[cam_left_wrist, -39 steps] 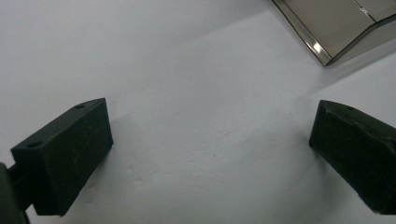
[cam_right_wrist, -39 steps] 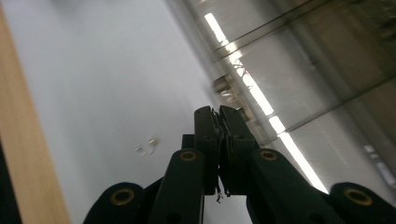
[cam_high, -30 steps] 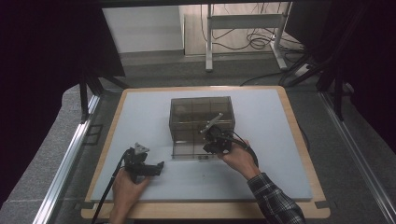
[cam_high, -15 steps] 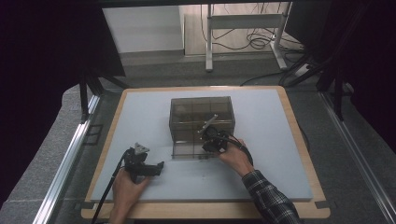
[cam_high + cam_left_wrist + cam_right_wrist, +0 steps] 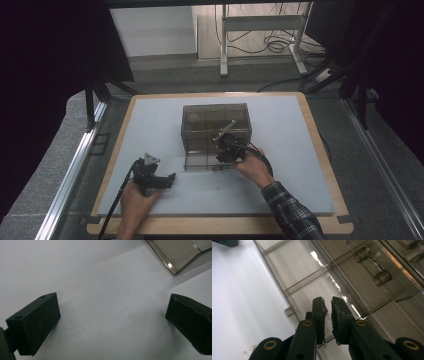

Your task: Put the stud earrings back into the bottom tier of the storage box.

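Observation:
A smoky clear plastic box (image 5: 215,120) with inner compartments stands mid-table on the white board (image 5: 295,165). Its front flap (image 5: 200,161) lies folded down toward me. My right gripper (image 5: 225,146) is at the box's front right part. In the right gripper view its jaws (image 5: 329,305) stand almost together over the clear panel (image 5: 362,277); I cannot make out anything between them. My left gripper (image 5: 172,179) rests on the board, front left of the box. Its jaws are wide apart (image 5: 112,322) with bare board between, and a box corner (image 5: 180,255) lies beyond.
The board has a wooden rim (image 5: 220,226). A metal rail (image 5: 75,170) runs along the table's left side. Table legs and cables (image 5: 265,40) stand on the floor behind. A small latch (image 5: 289,311) sticks out at the box's edge.
My right gripper has shifted slightly left along the box front. The left gripper has stayed in place.

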A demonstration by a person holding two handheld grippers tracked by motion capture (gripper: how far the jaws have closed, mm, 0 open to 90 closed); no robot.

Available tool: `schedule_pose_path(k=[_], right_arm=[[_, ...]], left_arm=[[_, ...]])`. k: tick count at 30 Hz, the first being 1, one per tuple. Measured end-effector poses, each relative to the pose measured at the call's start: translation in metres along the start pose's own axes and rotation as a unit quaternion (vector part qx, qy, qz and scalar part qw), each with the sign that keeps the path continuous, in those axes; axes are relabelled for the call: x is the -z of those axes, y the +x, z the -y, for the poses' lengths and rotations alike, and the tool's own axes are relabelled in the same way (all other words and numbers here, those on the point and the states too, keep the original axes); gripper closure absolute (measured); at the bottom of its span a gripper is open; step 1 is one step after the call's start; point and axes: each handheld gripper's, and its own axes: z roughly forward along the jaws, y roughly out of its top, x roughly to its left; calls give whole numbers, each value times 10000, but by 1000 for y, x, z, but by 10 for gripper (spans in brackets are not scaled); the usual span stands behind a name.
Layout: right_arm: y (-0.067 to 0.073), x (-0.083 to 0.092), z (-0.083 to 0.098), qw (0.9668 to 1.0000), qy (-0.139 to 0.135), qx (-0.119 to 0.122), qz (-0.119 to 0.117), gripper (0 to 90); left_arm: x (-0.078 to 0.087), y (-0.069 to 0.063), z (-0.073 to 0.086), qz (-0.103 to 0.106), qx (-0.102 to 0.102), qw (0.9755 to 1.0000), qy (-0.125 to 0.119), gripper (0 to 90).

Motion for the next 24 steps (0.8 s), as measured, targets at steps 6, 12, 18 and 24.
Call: schedule_pose_path(k=[6, 12, 18, 24], right_arm=[[5, 9, 1, 9998, -56, 22, -169, 789], [15, 19, 5, 9995, -28, 165, -280, 796], [31, 21, 11, 9986, 82, 326, -401, 811], [44, 15, 20, 9971, 253, 504, -515, 826]], left_arm=[[0, 0, 0, 0, 0, 10000, 0, 0], [0, 0, 0, -6, 9, 10000, -26, 0], [0, 0, 0, -8, -2, 10000, -18, 0], [0, 0, 0, -4, 19, 10000, -19, 0]])
